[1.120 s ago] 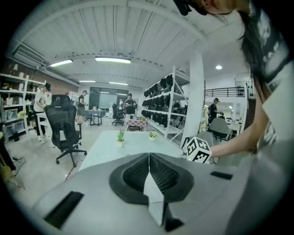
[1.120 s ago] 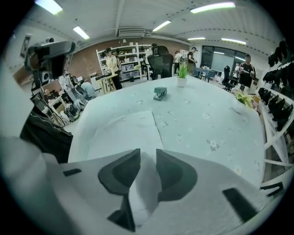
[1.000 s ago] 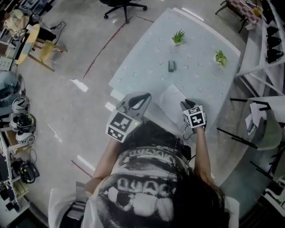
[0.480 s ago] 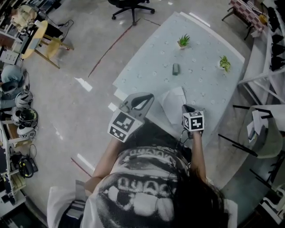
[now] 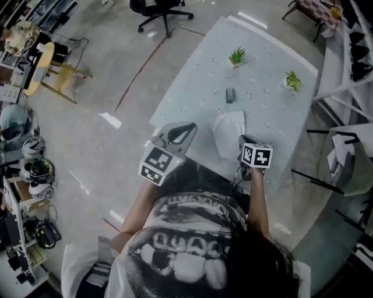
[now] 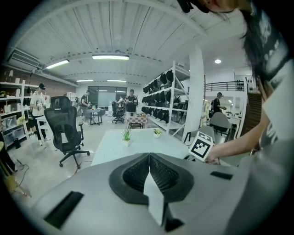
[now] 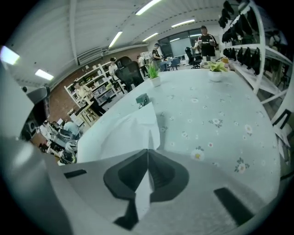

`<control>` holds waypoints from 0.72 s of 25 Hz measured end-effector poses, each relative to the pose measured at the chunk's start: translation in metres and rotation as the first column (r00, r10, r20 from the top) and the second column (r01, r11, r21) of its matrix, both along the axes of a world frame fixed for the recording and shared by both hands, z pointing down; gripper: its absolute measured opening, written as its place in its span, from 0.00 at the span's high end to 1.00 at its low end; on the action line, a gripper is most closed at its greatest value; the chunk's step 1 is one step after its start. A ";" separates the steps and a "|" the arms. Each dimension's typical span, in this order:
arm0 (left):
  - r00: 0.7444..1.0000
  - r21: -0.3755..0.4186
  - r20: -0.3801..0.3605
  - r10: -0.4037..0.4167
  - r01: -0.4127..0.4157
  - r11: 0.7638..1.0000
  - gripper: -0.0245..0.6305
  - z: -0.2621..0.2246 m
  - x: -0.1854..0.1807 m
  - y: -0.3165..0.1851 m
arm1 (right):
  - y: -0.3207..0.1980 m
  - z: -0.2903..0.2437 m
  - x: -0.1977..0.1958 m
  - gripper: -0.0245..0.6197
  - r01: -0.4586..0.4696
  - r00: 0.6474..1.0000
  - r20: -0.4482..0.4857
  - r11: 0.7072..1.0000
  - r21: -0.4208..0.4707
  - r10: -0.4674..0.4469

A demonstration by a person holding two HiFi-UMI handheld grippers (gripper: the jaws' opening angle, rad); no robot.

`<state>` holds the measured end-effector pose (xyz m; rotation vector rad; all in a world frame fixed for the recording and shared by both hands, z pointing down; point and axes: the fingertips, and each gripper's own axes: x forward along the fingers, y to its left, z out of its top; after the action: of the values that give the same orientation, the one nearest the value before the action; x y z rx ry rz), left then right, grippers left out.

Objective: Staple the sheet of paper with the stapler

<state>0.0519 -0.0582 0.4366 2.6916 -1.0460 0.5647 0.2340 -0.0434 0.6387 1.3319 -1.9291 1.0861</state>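
Note:
A white sheet of paper (image 5: 229, 131) lies near the front edge of the flower-patterned table (image 5: 274, 110), its near part raised and curled. My right gripper (image 5: 245, 144) is shut on the sheet's near edge; in the right gripper view the paper (image 7: 124, 133) runs straight into the closed right gripper (image 7: 147, 149). The small dark stapler (image 5: 230, 94) sits farther up the table, beyond the paper's far end, and shows as the stapler (image 7: 142, 99) past the sheet. My left gripper (image 5: 178, 132) hangs shut just off the table's near-left edge, holding nothing; the left gripper (image 6: 149, 153) points across the table.
Two small potted plants (image 5: 236, 56) (image 5: 291, 80) stand at the table's far side. An office chair (image 5: 157, 7) is on the floor beyond the table's left corner. Shelving (image 5: 349, 64) runs along the right. People stand far back in the room (image 6: 131, 98).
The right gripper's jaws have closed on the paper's near edge and the wrist has rolled. The sheet now looks narrower and lifted. The left gripper has shifted slightly.

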 end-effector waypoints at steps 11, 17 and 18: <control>0.991 -0.017 -0.007 0.133 -0.133 0.991 0.96 0.000 -0.020 -0.046 | -0.025 0.002 -0.011 0.95 -0.196 0.980 0.010 0.978 -0.077 0.197; 0.986 -0.032 -0.027 0.167 -0.168 0.985 0.96 0.005 -0.034 -0.059 | -0.034 0.002 -0.018 0.95 -0.239 0.971 -0.013 0.965 -0.108 0.239; 0.985 -0.036 -0.033 0.170 -0.172 0.985 0.96 0.006 -0.036 -0.061 | -0.035 0.003 -0.018 0.95 -0.245 0.970 -0.020 0.963 -0.114 0.244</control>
<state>0.0163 -0.1193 0.4426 2.7639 -0.7929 0.5658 0.2156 -0.0783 0.6413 1.5345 -1.7006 1.2896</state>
